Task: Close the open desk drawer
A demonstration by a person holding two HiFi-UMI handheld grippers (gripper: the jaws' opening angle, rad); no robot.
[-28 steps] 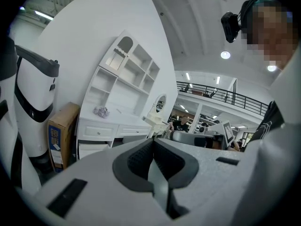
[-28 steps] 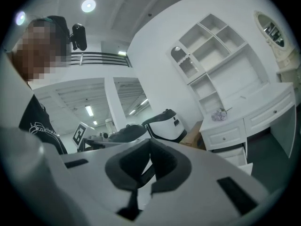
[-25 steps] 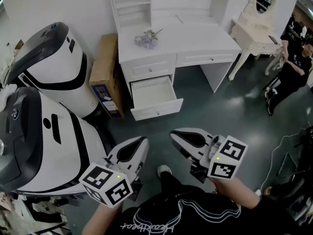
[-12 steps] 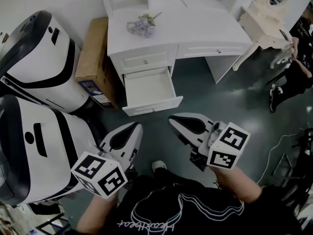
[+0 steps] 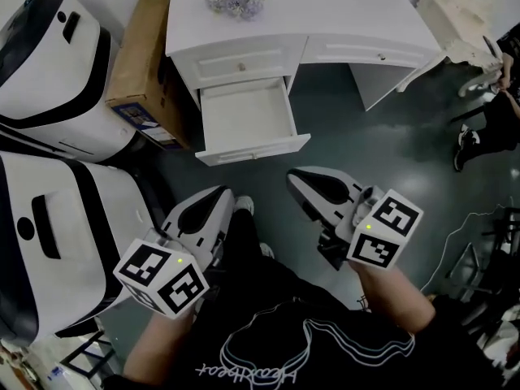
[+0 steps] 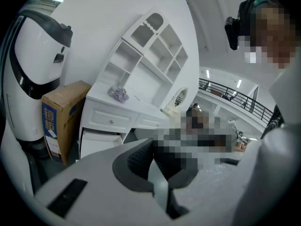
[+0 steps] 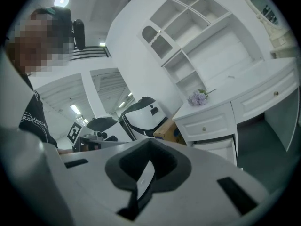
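Two tools low at 6 o'clock: left tool (image 5: 226, 193), right tool (image 5: 295, 177), jaws of both pressed together, holding nothing. Open drawer (image 5: 248, 120) at 12 o'clock, well apart.

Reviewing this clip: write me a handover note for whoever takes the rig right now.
Left gripper: shut, empty, held low in front of the person, clear of the desk.
Right gripper: shut, empty, pointing toward the drawer but not touching it.
Drawer: lower left one of the white desk, pulled out, with nothing visible inside. The upper drawer is closed.
Done: nothing on the drawer so far.
Left: bring a gripper to the drawer's front and push it fully in.
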